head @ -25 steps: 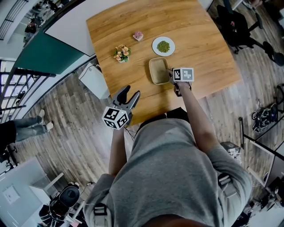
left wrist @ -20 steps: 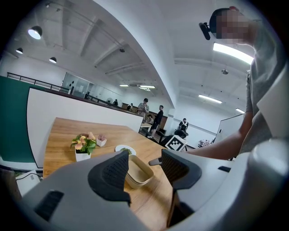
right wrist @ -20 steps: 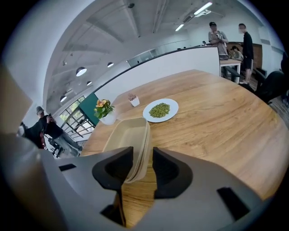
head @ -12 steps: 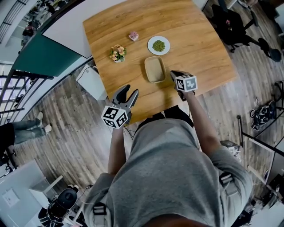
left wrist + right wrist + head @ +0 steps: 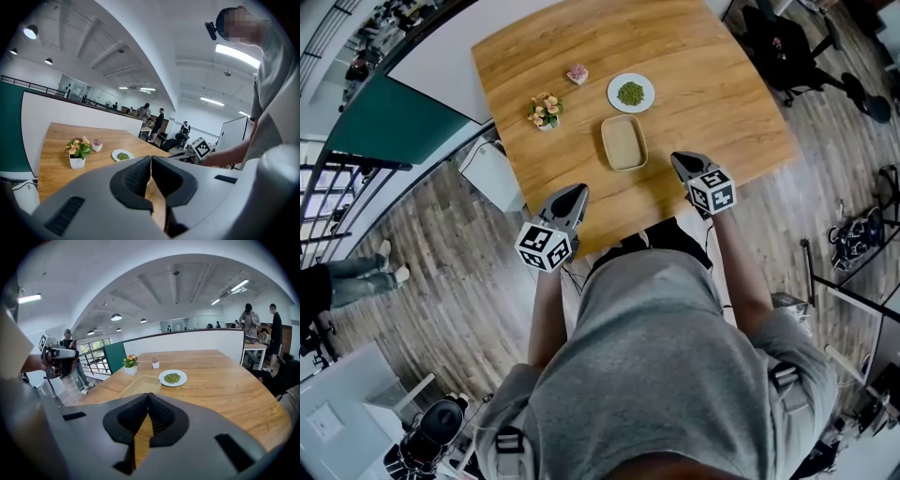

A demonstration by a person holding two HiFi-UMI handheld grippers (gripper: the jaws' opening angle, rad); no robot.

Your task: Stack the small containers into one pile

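Tan tray (image 5: 624, 142) flat on wooden table (image 5: 712, 75), near front edge. White plate (image 5: 630, 92) of green bits just beyond tray. Flower pot (image 5: 546, 112) left of tray. Left gripper (image 5: 571, 196) and right gripper (image 5: 679, 160) flank tray, both clear of it. Jaws of each just closed, pressed together, nothing between. Black-and-white square markers on gripper cubes.

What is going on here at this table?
A person stands at the table with a claw in each hand. The left claw and the right claw have just closed on nothing, by the near edge. The tray, the plate of green bits, the flower pot and the small pot sit apart; nothing is stacked.
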